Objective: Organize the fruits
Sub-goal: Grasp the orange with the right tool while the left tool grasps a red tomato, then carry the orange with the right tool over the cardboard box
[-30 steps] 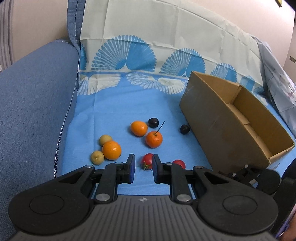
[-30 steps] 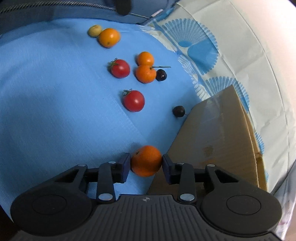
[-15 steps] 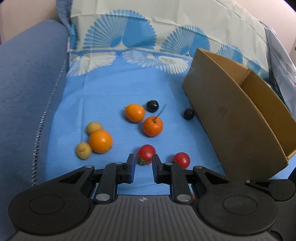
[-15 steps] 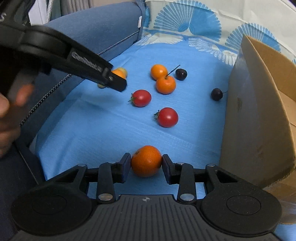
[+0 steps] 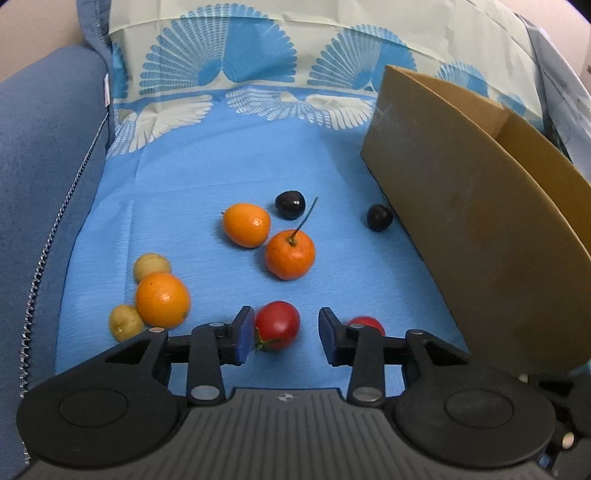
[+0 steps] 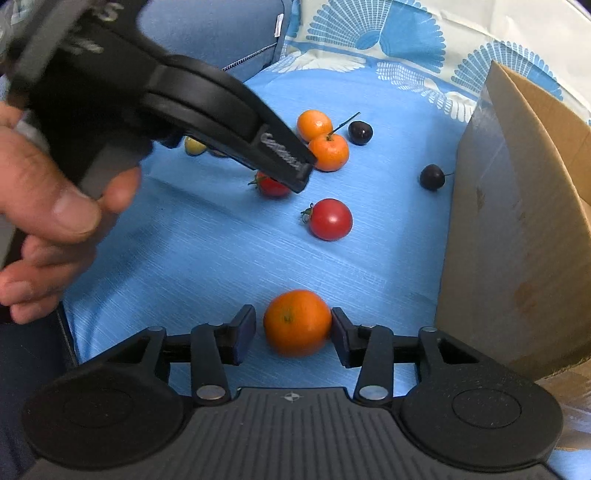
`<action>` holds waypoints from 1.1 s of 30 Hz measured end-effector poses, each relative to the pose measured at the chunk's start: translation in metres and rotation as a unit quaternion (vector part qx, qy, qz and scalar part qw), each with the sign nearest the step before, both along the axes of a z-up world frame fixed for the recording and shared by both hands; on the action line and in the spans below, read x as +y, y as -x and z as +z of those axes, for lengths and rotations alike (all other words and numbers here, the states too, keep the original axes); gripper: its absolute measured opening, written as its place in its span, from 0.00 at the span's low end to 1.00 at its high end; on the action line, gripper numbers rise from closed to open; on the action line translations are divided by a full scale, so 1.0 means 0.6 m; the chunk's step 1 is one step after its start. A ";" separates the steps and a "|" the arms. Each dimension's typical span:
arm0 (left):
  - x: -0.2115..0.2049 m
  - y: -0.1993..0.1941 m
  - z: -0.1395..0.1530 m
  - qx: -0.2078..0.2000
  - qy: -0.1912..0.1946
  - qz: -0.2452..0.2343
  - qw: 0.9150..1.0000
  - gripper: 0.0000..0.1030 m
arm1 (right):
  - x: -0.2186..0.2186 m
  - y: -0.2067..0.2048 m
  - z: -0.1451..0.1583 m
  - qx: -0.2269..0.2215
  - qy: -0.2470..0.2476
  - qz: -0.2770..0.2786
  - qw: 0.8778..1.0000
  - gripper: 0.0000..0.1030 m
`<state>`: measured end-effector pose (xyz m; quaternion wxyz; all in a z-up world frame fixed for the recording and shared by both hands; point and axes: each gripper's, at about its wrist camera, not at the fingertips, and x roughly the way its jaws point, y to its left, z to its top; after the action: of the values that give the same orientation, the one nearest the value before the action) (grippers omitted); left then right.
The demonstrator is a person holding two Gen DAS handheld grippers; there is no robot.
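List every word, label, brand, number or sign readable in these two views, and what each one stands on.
Raised lettering on the finger of the left gripper, right wrist view: blurred, not readable.
Large pale letters on the left gripper's body at the top left, right wrist view: cut off and blurred, not readable.
Small white tag on the blue cushion: too small to read.
Cardboard box: no print visible.
Nothing else carries text.

No readable text. Left gripper, seen upper left to centre in the right wrist view, carries embossed lettering on its finger and white characters on its body at top left, all too blurred to read. Small white tag on sofa cushion: blank or illegible.
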<state>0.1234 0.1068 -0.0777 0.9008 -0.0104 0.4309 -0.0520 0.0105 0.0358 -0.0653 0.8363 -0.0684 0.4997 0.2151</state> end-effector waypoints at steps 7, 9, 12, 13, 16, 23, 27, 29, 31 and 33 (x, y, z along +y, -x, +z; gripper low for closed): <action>0.008 -0.018 -0.020 0.021 0.019 0.051 0.998 0.41 | 0.000 0.004 0.000 -0.007 0.002 0.004 1.000 0.42; 0.003 -0.017 -0.021 0.018 0.013 0.046 0.999 0.41 | -0.001 0.003 0.001 -0.010 0.003 0.004 1.000 0.40; 0.001 -0.016 -0.022 0.018 0.008 0.043 0.999 0.40 | -0.002 0.005 0.001 -0.010 0.001 0.000 1.000 0.39; 0.001 -0.015 -0.022 0.017 0.007 0.043 0.999 0.39 | -0.002 0.005 0.002 -0.010 0.001 0.000 1.000 0.39; 0.000 -0.015 -0.022 0.017 0.007 0.040 0.999 0.34 | -0.001 0.006 0.002 -0.013 0.002 -0.001 1.000 0.39; -0.004 -0.011 -0.020 0.013 0.005 0.037 0.999 0.33 | -0.001 0.007 0.004 -0.017 0.001 -0.003 1.000 0.38; -0.007 -0.004 -0.013 0.005 0.005 0.034 0.999 0.33 | -0.005 0.008 0.015 -0.028 -0.004 -0.009 1.000 0.38; -0.009 0.002 -0.006 -0.002 0.004 0.033 0.999 0.33 | -0.009 0.009 0.023 -0.036 -0.009 -0.014 0.999 0.38; -0.012 0.010 0.006 -0.013 0.004 0.031 0.999 0.32 | -0.014 0.011 0.032 -0.046 -0.014 -0.021 0.999 0.38; -0.015 0.020 0.023 -0.028 0.004 0.028 0.999 0.32 | -0.020 0.015 0.044 -0.058 -0.020 -0.026 0.998 0.38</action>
<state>0.1117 0.0976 -0.0640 0.9136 -0.0246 0.4049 -0.0292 0.0017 0.0240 -0.0388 0.8706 -0.0506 0.4471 0.1988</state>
